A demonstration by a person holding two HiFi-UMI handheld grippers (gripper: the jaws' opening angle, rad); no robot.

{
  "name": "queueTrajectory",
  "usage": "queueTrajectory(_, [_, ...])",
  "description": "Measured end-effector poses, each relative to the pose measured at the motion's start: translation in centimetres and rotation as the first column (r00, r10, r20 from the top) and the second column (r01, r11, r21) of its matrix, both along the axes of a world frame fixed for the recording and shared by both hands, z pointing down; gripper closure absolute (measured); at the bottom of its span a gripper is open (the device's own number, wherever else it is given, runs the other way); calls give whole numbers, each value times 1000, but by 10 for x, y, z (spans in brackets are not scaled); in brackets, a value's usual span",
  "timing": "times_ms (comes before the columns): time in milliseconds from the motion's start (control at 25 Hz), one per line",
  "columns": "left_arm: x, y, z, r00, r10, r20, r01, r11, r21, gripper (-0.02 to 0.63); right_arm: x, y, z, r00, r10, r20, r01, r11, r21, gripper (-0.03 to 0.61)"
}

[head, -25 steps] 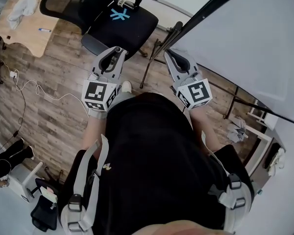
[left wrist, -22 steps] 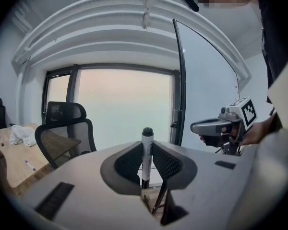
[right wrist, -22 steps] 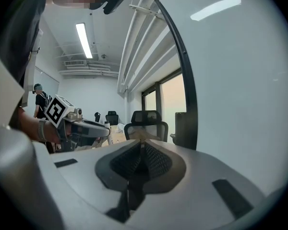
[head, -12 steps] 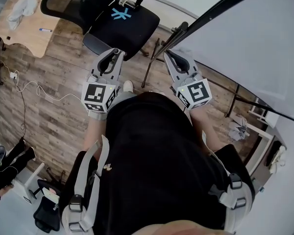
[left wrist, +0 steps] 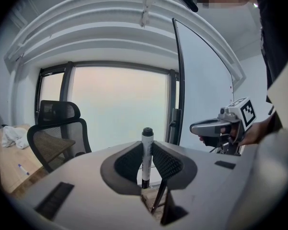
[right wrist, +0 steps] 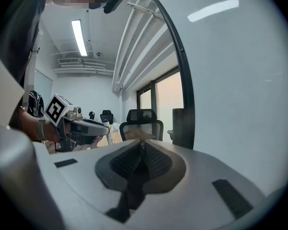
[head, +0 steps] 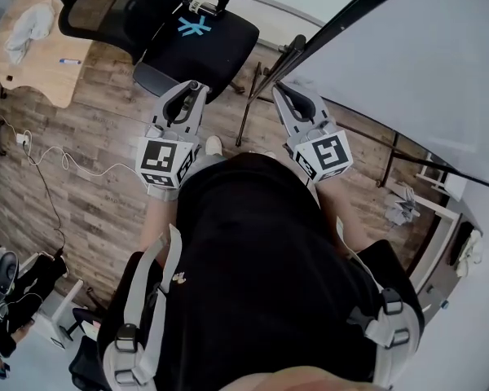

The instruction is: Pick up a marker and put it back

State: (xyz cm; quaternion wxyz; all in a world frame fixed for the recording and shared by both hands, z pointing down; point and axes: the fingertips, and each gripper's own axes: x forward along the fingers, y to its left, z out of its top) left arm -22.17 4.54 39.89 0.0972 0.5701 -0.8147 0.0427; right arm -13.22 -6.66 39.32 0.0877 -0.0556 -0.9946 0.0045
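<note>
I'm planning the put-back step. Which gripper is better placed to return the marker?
Left. The left gripper is clamped on the marker, which stands upright between its pads. The right gripper has its jaws together with nothing between them.

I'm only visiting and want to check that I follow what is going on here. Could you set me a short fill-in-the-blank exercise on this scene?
1. The left gripper is shut on a ____, which stands upright between its pads.
2. The right gripper holds nothing, and its jaws are ____.
3. The seat of the black office chair in front of the person bears a star-like mark in the colour ____.

Missing words: marker; shut; blue.
</note>
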Motion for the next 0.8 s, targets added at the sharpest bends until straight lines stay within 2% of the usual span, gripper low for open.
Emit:
queueTrajectory(440, [14,-36,-15,992,123,22,-124,992,18,541,22,-20,0,995,98,0,-98,995,4,546])
queueTrajectory(800, [40,-77,-23,967,254,33,-255,967,29,540,59,-50,0,973,232,3,-232,973,5,546])
